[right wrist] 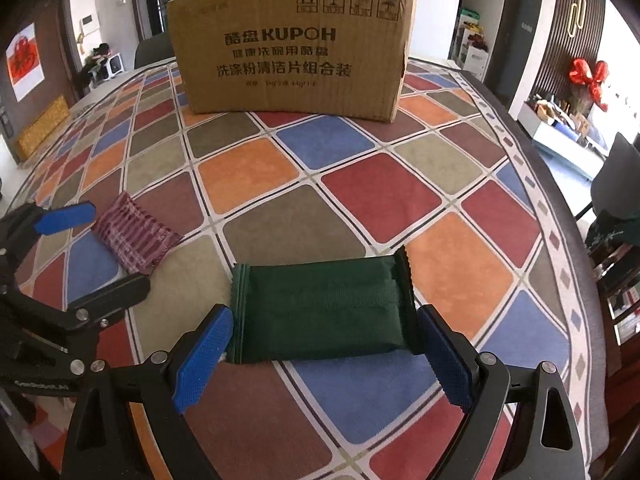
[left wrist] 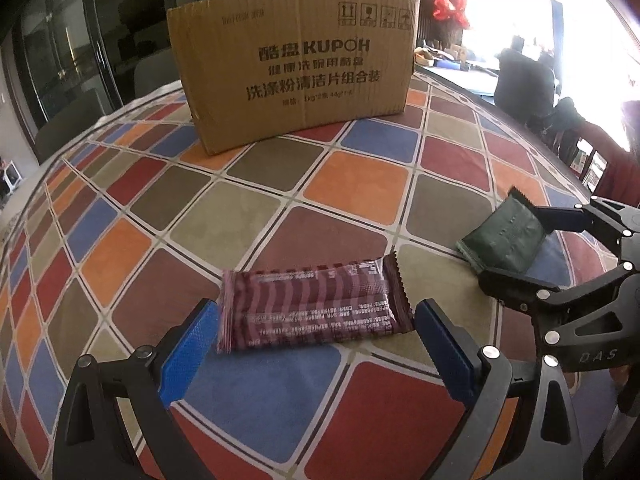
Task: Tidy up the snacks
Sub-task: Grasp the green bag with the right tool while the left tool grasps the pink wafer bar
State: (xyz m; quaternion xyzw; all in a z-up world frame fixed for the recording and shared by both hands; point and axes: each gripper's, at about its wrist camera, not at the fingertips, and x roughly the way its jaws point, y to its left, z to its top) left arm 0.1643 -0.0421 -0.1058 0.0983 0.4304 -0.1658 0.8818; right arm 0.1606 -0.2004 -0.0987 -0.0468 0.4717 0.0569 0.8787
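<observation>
A: Anything in the cardboard box (left wrist: 294, 66)?

B: Cannot tell; only its printed side faces both cameras, standing at the far end of the bench (left wrist: 360, 184); its top is cut off in the right view.

A: And the snacks?

B: The maroon snack bar (left wrist: 316, 310) lies flat, long axis crosswise between the left gripper (left wrist: 316, 346) jaws, which stand wide, not pressing it; the green snack packet (right wrist: 324, 312) lies likewise between the right gripper (right wrist: 326, 356) jaws, spread wide, ends just beside the pads; contact is unclear.
</observation>
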